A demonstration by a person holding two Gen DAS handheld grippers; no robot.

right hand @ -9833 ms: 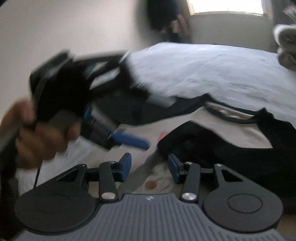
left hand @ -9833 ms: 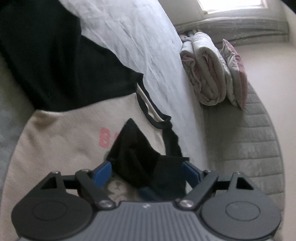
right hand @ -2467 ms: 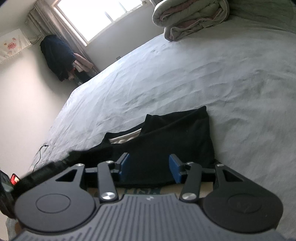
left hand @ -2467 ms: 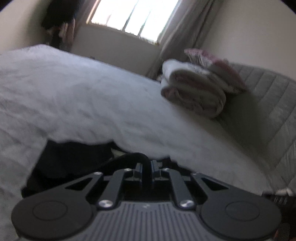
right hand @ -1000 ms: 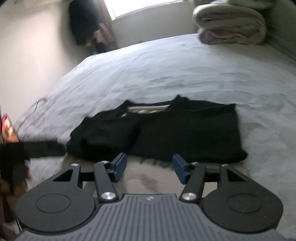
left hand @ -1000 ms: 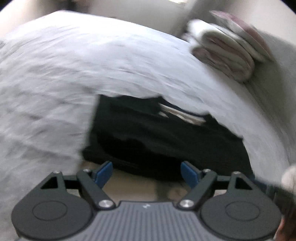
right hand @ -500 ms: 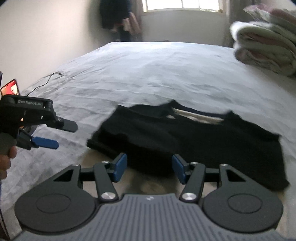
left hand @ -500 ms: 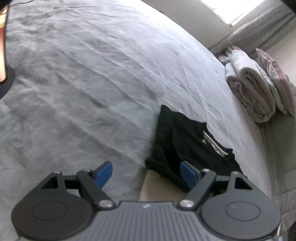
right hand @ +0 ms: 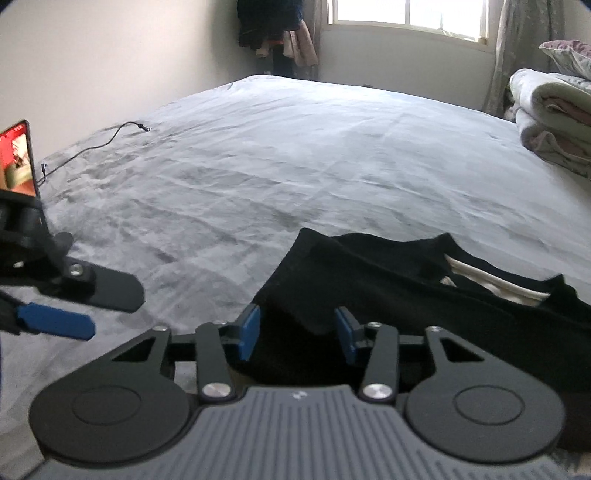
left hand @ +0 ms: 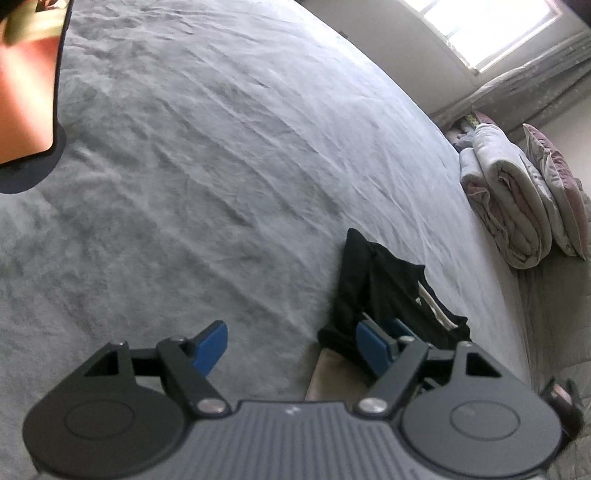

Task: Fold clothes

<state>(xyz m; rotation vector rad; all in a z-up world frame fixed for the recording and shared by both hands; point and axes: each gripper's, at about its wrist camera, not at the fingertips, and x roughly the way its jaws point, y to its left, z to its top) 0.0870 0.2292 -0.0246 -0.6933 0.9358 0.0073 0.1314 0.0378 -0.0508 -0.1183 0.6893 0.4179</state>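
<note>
A black and beige shirt (left hand: pixel 388 288) lies folded on the grey bed sheet (left hand: pixel 221 166); its black sleeves are folded over and the beige body shows near the camera. My left gripper (left hand: pixel 291 343) is open, its jaws closing a little, over bare sheet at the shirt's left edge, with only its right pad over black cloth. In the right wrist view the shirt (right hand: pixel 424 280) fills the lower right. My right gripper (right hand: pixel 297 332) has its jaws closing around the black fabric's left end, which lies between the pads. The left gripper (right hand: pixel 112 314) hangs at the left.
A lit phone screen (right hand: pixel 16 158) stands at the bed's left side, and a black cable (right hand: pixel 103 140) trails behind it. A rolled quilt (left hand: pixel 509 210) and a pillow (left hand: pixel 557 199) lie at the far right. Dark clothes (right hand: pixel 277 29) hang in the back corner by the window.
Both grippers have slid left along the shirt to its left end. The right jaws have narrowed around the black fabric. The left gripper now sits mostly over bare sheet.
</note>
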